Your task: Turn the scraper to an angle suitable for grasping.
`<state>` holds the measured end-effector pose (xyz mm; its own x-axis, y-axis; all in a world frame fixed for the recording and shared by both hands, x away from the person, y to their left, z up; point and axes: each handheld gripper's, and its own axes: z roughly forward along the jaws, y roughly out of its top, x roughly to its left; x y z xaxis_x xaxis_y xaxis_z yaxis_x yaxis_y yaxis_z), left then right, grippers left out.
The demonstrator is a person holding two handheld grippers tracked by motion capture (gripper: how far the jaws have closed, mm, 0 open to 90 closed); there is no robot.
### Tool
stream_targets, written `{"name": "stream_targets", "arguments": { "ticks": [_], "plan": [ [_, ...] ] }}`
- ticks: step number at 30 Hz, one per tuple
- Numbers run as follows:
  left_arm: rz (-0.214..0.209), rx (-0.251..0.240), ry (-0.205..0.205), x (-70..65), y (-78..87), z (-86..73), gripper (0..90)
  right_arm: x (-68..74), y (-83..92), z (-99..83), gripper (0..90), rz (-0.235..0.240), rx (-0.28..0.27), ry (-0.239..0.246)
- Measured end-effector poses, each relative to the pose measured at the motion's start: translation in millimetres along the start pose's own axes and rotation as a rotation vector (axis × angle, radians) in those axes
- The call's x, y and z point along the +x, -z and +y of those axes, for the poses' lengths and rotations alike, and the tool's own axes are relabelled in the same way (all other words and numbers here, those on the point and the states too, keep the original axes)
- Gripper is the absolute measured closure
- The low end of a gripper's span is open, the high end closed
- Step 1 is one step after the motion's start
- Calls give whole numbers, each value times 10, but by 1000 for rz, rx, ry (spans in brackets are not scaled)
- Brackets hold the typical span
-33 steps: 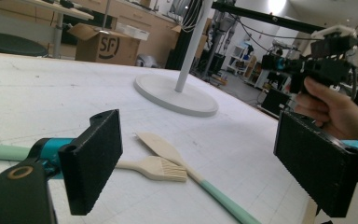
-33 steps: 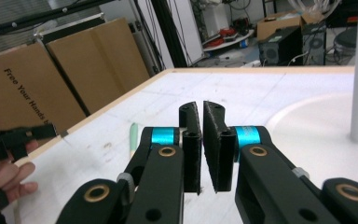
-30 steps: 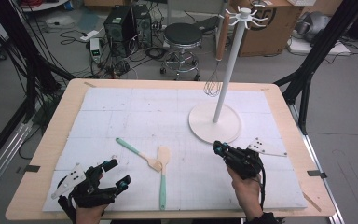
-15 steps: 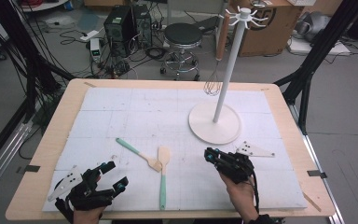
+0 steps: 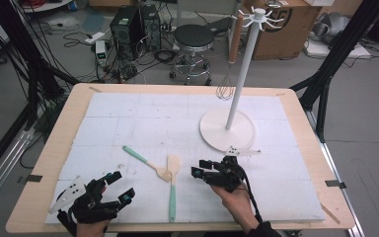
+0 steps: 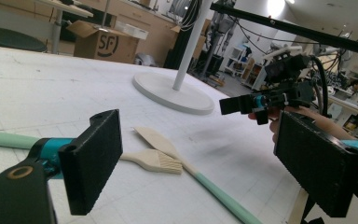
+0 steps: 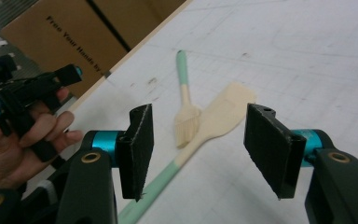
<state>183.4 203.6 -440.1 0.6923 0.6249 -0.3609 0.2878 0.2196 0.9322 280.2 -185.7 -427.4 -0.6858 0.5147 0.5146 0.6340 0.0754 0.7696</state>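
White table mat point(image 5: 128, 123) under pale wooden spatula point(image 5: 172, 185), mint-green handle.

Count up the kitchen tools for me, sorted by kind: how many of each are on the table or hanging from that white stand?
Spatula, mint handle, lying on the table: 1
Pastry brush, mint handle, lying on the table: 1
Whisk, hanging from the white stand: 1
Total: 3
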Motion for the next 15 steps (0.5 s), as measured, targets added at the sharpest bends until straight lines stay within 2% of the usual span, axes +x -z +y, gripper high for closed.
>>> {"name": "stream_targets", "arguments": {
  "ticks": [2,4,9,11,13,15],
  "plan": [
    [-4,1,-1,0,-1,0,158,-11,-82,32,353,56,36,-59],
    [-6,3,-6,1,0,0,158,-17,-164,53,348,86,69,-86],
    [-9,7,-9,-6,-1,-5,159,-5,-389,69,346,120,139,-123],
    [-13,8,-8,-10,-1,-6,158,10,-473,71,399,121,159,-124],
    [-12,6,-3,-10,1,-6,158,30,-550,77,476,111,180,-147],
    [-15,5,2,-4,7,-7,159,37,-622,86,553,88,192,-152]
  ]
}}
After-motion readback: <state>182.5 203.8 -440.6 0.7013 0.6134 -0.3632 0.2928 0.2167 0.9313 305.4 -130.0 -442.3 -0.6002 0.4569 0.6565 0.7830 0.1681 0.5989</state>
